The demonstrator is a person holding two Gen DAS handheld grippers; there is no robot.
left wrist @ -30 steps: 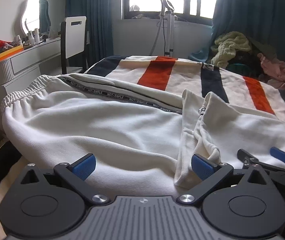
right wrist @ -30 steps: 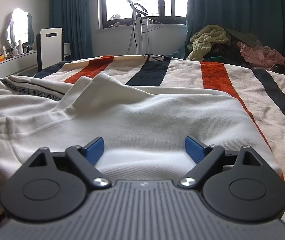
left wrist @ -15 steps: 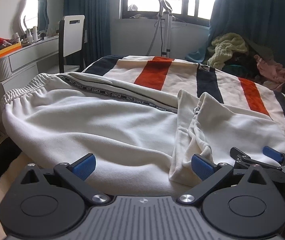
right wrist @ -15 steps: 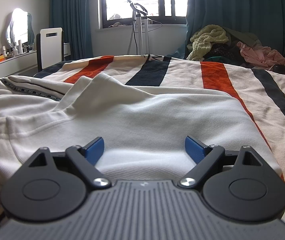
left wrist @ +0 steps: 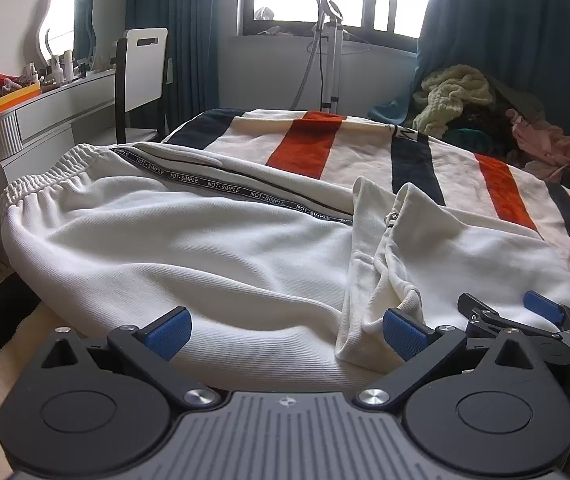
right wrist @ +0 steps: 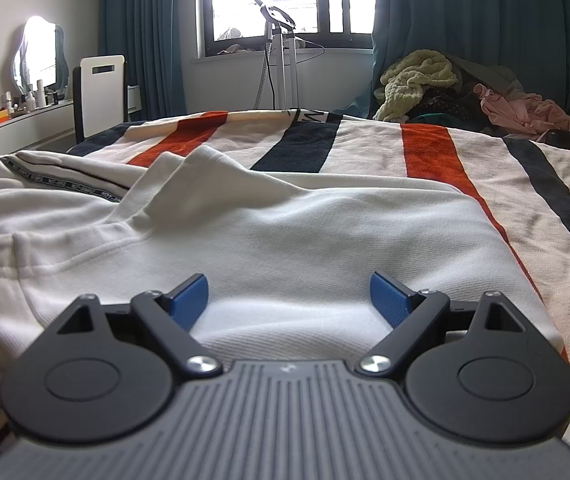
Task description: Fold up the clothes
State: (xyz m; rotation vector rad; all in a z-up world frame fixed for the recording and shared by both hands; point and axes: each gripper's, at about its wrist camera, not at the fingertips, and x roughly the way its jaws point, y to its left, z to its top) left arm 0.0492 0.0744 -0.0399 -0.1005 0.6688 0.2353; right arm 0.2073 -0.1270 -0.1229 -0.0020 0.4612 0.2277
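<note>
White sweatpants (left wrist: 189, 248) with a black "NOT-SIMPLE" side tape lie across the striped bed cover (left wrist: 305, 140), waistband at the left. Their lower part is doubled over, with the hem (left wrist: 369, 216) standing up in the middle. My left gripper (left wrist: 285, 330) is open and low over the pants' near edge. My right gripper (left wrist: 533, 312) shows at the right, open, on the folded part. In the right wrist view the right gripper (right wrist: 289, 296) is open over the white fabric (right wrist: 305, 232), holding nothing.
A pile of clothes (left wrist: 461, 96) sits at the bed's far right. A white dresser (left wrist: 41, 116) and chair (left wrist: 141, 68) stand at the left. A garment steamer (left wrist: 331, 40) stands under the window beyond the bed.
The left gripper has moved slightly, so the pants sit a little further left in its view. The right gripper has held still. Both stay open.
</note>
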